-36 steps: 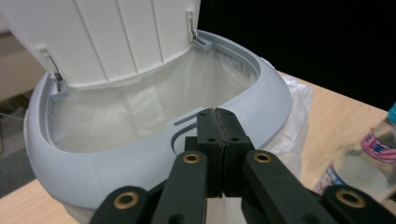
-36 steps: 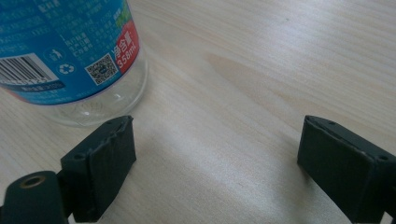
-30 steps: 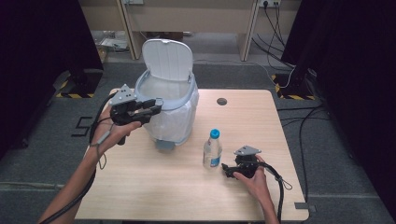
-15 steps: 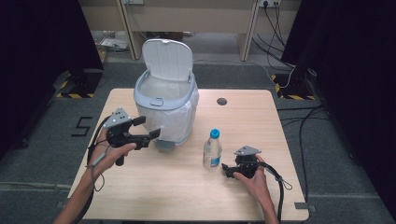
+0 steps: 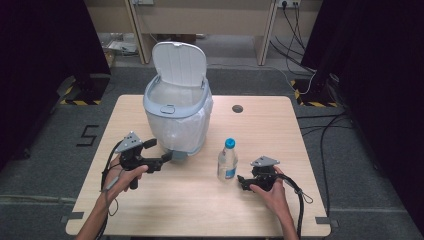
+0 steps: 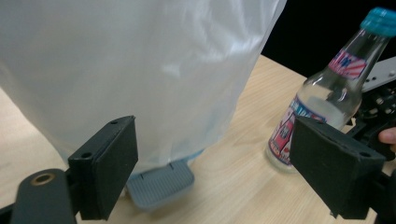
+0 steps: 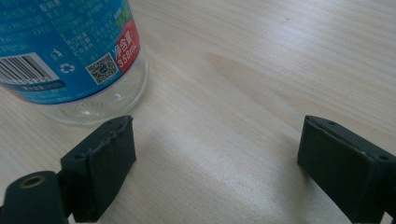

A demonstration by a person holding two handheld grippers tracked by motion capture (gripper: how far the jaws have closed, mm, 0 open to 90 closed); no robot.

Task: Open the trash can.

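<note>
Left gripper [image 5: 159, 152] dropped from bin [image 5: 176, 116] rim, jaws just opened, empty. Right gripper [image 5: 242, 181] gaping, empty. Bottle [image 5: 227, 159] looks light, probably slippery; grip labelled waist.

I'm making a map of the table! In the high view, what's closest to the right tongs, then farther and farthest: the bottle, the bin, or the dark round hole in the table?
From the right tongs:
1. Bottle, just to their left, standing upright.
2. Bin, farther left and back, lid up.
3. Round hole, at the table's far edge.
</note>
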